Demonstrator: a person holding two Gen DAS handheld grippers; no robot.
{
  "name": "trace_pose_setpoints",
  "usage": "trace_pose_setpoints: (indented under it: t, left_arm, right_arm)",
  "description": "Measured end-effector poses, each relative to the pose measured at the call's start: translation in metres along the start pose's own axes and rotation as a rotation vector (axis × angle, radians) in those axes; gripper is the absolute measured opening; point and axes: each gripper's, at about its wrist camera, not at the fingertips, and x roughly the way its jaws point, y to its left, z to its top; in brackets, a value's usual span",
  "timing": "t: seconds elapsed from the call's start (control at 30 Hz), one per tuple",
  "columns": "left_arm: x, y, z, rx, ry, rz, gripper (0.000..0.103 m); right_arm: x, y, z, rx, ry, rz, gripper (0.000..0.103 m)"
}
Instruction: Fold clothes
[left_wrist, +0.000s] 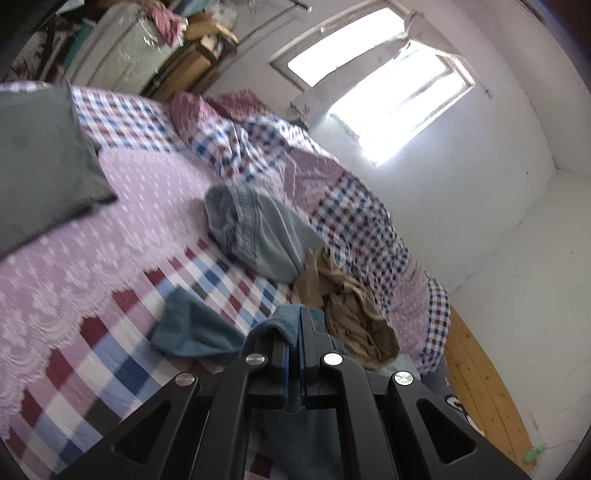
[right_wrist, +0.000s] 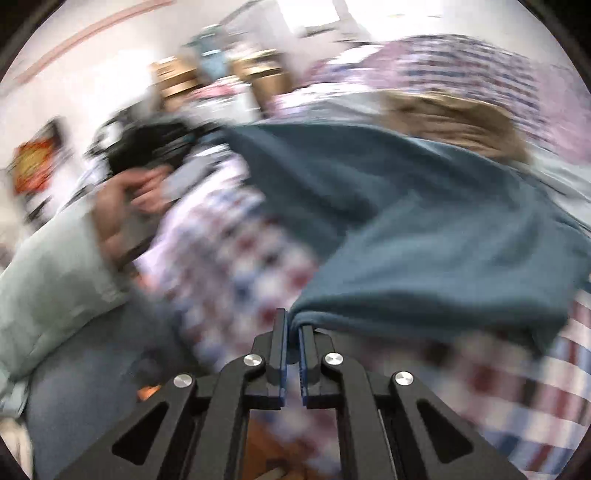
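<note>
You are stretching the teal fleece cloth (right_wrist: 424, 236) lengthwise above the checked bedsheet (left_wrist: 122, 373), its edge clenched in your left gripper (left_wrist: 293, 332) and your right gripper (right_wrist: 291, 332) pinching its opposite corner.

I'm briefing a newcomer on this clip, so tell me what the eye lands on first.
First, the teal garment, stretched above the checked bedsheet with an edge pinched in both the right gripper and the left gripper. Next, the bright window on the white wall, then the crumpled tan garment by the bed's edge.
</note>
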Motion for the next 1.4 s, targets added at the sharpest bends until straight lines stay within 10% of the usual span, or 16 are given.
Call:
trace_pose_setpoints:
  t: [0.27, 0.6, 0.73, 0.93, 1.27, 1.4]
  left_arm:
    - [-0.047, 0.011, 0.017, -0.006, -0.183, 0.182, 0.002]
    - [-0.029, 0.057, 0.016, -0.091, 0.013, 0.411, 0.007]
    - [-0.03, 0.05, 0.013, -0.03, 0.059, 0.422, 0.034]
    - [-0.035, -0.006, -0.006, 0.261, 0.079, 0.34, 0.077]
    - [-0.049, -0.092, -0.074, 0.697, 0.188, 0.095, 0.078]
    - [-0.047, -0.113, -0.111, 0.919, 0.239, 0.127, 0.078]
  right_arm:
    - [0.029, 0.083, -0.027, -0.18, 0.129, 0.28, 0.003]
    - [0.051, 0.077, -0.017, -0.163, 0.152, 0.277, 0.004]
    - [0.053, 0.064, -0.004, -0.091, 0.112, 0.267, 0.004]
    - [0.038, 0.003, 0.022, 0.213, -0.065, 0.264, 0.006]
    - [0.042, -0.066, 0.04, 0.513, -0.179, 0.275, 0.006]
    - [0.052, -0.078, 0.038, 0.631, -0.178, 0.369, 0.006]
